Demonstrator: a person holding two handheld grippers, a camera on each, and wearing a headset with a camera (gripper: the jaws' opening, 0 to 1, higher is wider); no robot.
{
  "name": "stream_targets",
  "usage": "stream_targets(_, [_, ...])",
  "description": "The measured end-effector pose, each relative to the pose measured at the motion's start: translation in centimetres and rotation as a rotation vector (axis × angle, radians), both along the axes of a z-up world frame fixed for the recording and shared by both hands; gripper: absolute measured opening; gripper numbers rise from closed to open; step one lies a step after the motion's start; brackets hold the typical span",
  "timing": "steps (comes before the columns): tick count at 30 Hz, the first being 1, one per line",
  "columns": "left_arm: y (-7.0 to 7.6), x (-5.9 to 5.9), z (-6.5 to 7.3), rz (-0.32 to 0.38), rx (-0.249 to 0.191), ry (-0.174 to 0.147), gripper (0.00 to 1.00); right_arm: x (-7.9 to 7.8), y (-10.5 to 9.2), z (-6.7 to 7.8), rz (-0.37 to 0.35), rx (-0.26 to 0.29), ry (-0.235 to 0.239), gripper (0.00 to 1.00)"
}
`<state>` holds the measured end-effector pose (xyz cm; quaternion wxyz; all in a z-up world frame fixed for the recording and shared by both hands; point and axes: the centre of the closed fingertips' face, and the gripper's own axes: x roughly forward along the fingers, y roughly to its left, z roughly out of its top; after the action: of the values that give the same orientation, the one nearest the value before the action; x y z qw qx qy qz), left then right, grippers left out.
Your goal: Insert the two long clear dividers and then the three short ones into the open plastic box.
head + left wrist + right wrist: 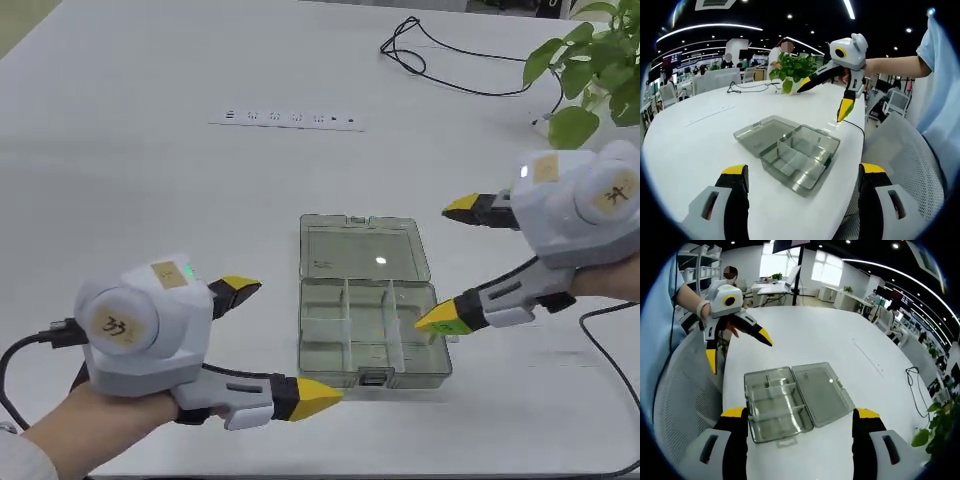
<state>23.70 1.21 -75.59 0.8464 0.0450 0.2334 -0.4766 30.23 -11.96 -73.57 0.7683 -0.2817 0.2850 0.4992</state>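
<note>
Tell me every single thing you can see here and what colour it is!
table: one, white, under everything
plastic box: one, clear grey, middle of table, lid open flat
dividers: several, clear, standing inside box; exact count unclear
power strip: one, white, far side of table
cable: one, black, far right of table
plant: one, green, far right corner
left hand-held gripper: one, white with yellow tips, left of box, open, empty
right hand-held gripper: one, white with yellow tips, at box's right side, open, empty
</note>
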Motion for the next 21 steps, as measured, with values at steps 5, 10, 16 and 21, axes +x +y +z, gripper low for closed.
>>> stream_targets(5, [-0.3,0.0,-0.1,-0.010,0.001,0.000,0.93,-0.7,-3.8,0.1,-0.071,-0.033,0.001,0.86])
stream_targets(10, [-0.5,0.0,-0.1,-0.015,0.003,0.002,0.93,-1.8,-8.0,-0.7,-0.120,-0.089,0.020,0.84])
stream_targets(16, [-0.6,-0.1,-0.2,-0.013,0.005,0.006,0.92,-3.1,-11.2,-2.9,-0.134,-0.155,0.073,0.83])
stream_targets(21, [-0.2,-0.1,-0.2,0.001,0.011,0.007,0.92,-3.9,-12.9,-4.7,-0.104,-0.221,0.107,0.80])
